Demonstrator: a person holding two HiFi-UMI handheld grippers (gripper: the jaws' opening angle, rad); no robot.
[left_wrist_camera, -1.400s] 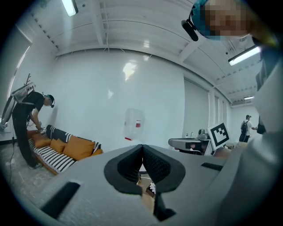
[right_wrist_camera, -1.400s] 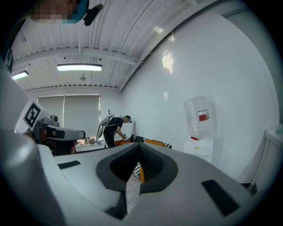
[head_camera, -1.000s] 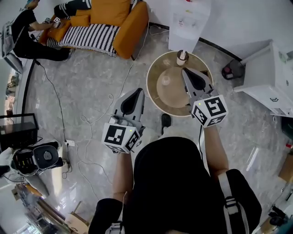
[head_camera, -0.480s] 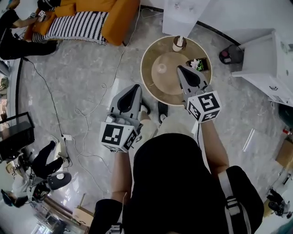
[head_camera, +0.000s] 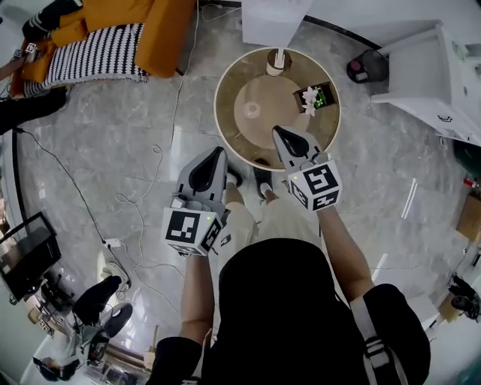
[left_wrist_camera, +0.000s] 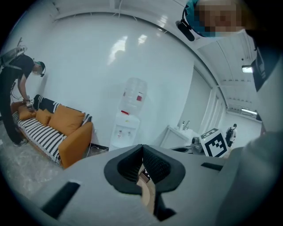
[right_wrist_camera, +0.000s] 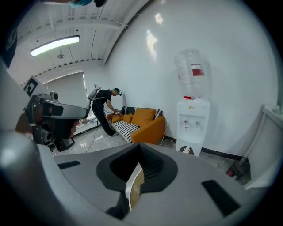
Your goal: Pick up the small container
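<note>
Sofa (head_camera: pixel 154 30) upholstery in orange, with a striped cover beside it, fills the far left corner, and cables (head_camera: pixel 154 162) trail over the pale floor toward the near left. Right of them the left gripper (head_camera: pixel 216 154) hangs above the floor just short of the near-left rim of the round table (head_camera: pixel 225 90). The left gripper view shows its jaws clenched tip to tip with nothing between them. On the table's raised middle lies a small pale round thing (head_camera: pixel 252 110). The small container (head_camera: pixel 276 63), a brownish pot with a white top, stands upright at the table's far rim, just in front of the white water dispenser (head_camera: pixel 274 15). It is well apart from both grippers and touched by neither. The right gripper (head_camera: pixel 279 134) is over the near part of the table, pointing toward its middle. Its jaws are likewise pressed together and empty in the right gripper view. Farther right on the table, a dark flat card (head_camera: pixel 316 96) lies with a white flower on it. Beyond the table's right side stands a white cabinet (head_camera: pixel 428 75) against the wall.
</note>
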